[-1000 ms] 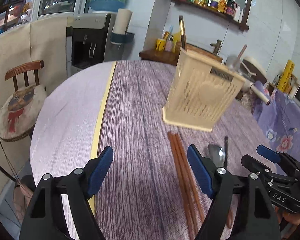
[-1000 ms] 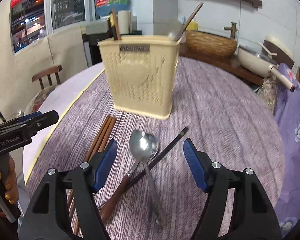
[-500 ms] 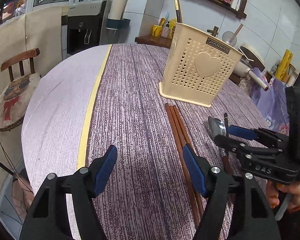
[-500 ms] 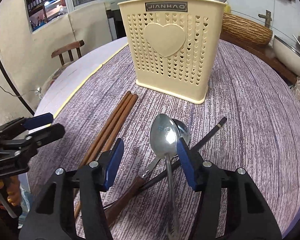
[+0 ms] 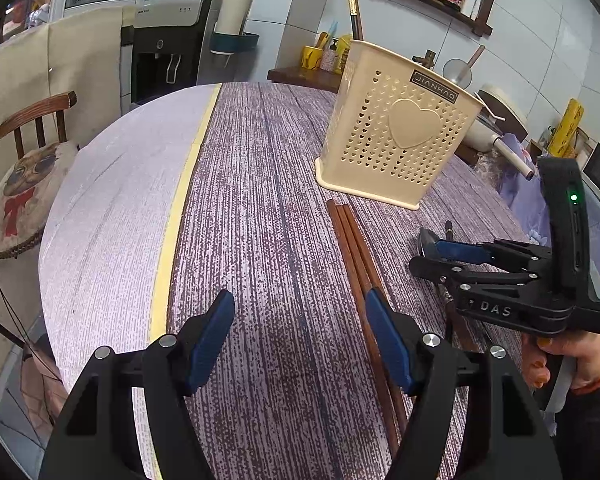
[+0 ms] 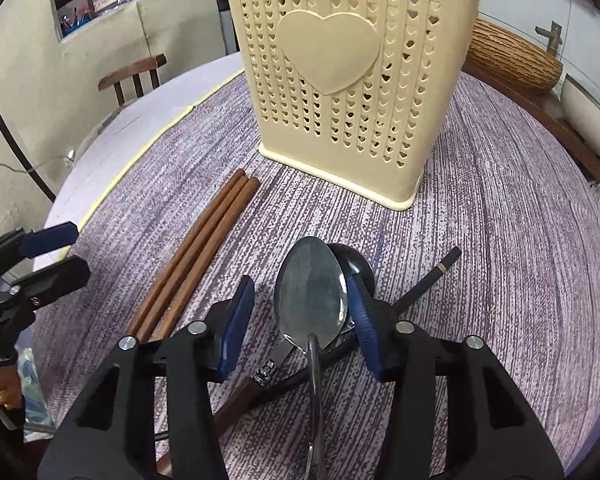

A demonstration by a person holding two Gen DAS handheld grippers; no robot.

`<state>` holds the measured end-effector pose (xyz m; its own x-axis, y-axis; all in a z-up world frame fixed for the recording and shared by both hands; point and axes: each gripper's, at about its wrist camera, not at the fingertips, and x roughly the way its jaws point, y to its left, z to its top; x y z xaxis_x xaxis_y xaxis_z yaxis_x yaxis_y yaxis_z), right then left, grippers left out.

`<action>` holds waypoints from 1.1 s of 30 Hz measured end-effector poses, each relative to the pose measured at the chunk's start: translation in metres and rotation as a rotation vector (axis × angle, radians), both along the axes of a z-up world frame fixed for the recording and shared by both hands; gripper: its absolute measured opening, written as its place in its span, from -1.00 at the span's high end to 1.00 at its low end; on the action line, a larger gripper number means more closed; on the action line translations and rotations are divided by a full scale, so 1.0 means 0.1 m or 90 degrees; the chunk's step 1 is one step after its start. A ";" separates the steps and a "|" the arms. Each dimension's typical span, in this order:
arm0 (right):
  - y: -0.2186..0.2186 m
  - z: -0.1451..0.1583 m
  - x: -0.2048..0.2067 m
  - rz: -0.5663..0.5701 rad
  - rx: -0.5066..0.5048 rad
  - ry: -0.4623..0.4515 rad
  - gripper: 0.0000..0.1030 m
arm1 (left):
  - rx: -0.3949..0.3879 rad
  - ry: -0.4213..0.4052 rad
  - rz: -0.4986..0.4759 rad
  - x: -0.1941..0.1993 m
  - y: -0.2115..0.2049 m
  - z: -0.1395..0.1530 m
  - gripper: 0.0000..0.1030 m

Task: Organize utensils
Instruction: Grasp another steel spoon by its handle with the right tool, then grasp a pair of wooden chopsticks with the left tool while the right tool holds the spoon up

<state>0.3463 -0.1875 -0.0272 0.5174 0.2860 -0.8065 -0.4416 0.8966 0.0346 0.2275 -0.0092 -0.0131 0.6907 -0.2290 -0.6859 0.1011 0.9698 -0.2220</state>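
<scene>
- Fingers of the right gripper (image 6: 300, 312) stand partly apart and are closing, with the bowl of a steel spoon (image 6: 310, 294) between the blue pads.
- Right-hand pad (image 6: 360, 320) lies against the spoon bowl's edge or just beside it; I cannot tell whether it presses. The other pad (image 6: 236, 320) stands clear of the bowl, a strip of cloth showing between them.
- Under that spoon lies a second spoon with a wooden handle (image 6: 350, 266), its bowl peeping out past the right-hand pad, and a thin black chopstick (image 6: 424, 282) crosses beneath both, running beyond that finger.
- Beyond the fingertips stands the cream utensil holder (image 6: 352, 92), upright on the purple tablecloth (image 6: 500, 240), well apart from the spoons.
- Three brown chopsticks (image 6: 196, 260) lie side by side outside the left-hand finger, their far ends near the holder's base.
- Left gripper (image 5: 300, 334) is wide open and holds nothing; only cloth lies between its pads, and the brown chopsticks pass under its right-hand finger (image 5: 388, 340).
- A hand (image 5: 572, 356) grips the right gripper's handle.
</scene>
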 end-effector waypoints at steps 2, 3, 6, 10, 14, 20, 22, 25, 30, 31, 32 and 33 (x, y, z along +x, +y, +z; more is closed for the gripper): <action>0.00 -0.01 0.01 0.001 -0.013 -0.001 0.23 | 0.000 0.000 -0.002 -0.01 -0.01 0.00 -0.30; -0.01 -0.01 0.01 -0.002 -0.016 -0.003 0.31 | -0.001 0.001 -0.003 -0.01 -0.01 -0.01 -0.30; -0.04 0.00 0.02 0.000 0.010 0.008 0.31 | -0.003 0.004 -0.002 0.00 -0.02 -0.02 -0.30; -0.03 -0.01 -0.01 -0.002 0.000 0.006 0.32 | -0.004 0.004 -0.004 0.00 -0.03 -0.01 -0.30; -0.08 0.01 -0.05 -0.029 0.018 0.000 0.32 | -0.003 0.003 -0.006 -0.01 -0.05 -0.01 -0.31; -0.36 0.23 -0.19 -0.131 0.067 -0.035 0.33 | -0.002 0.003 -0.006 -0.01 -0.07 -0.02 -0.31; -0.51 0.29 -0.25 -0.193 0.058 -0.050 0.33 | -0.001 0.005 -0.007 0.00 -0.07 -0.03 -0.31; -0.67 0.30 -0.30 -0.252 0.043 -0.055 0.33 | -0.001 0.009 -0.010 0.02 -0.10 -0.04 -0.31; -0.81 0.15 -0.28 -0.303 0.013 -0.039 0.33 | 0.021 0.015 -0.028 0.08 -0.22 -0.07 -0.21; -0.84 0.13 -0.28 -0.306 0.011 -0.037 0.33 | 0.026 0.017 -0.033 0.10 -0.24 -0.08 -0.17; -0.87 0.10 -0.27 -0.308 0.008 -0.033 0.33 | 0.032 0.022 -0.040 0.12 -0.27 -0.09 -0.10; -0.88 0.08 -0.27 -0.311 0.006 -0.030 0.33 | 0.035 0.027 -0.047 0.14 -0.30 -0.11 -0.04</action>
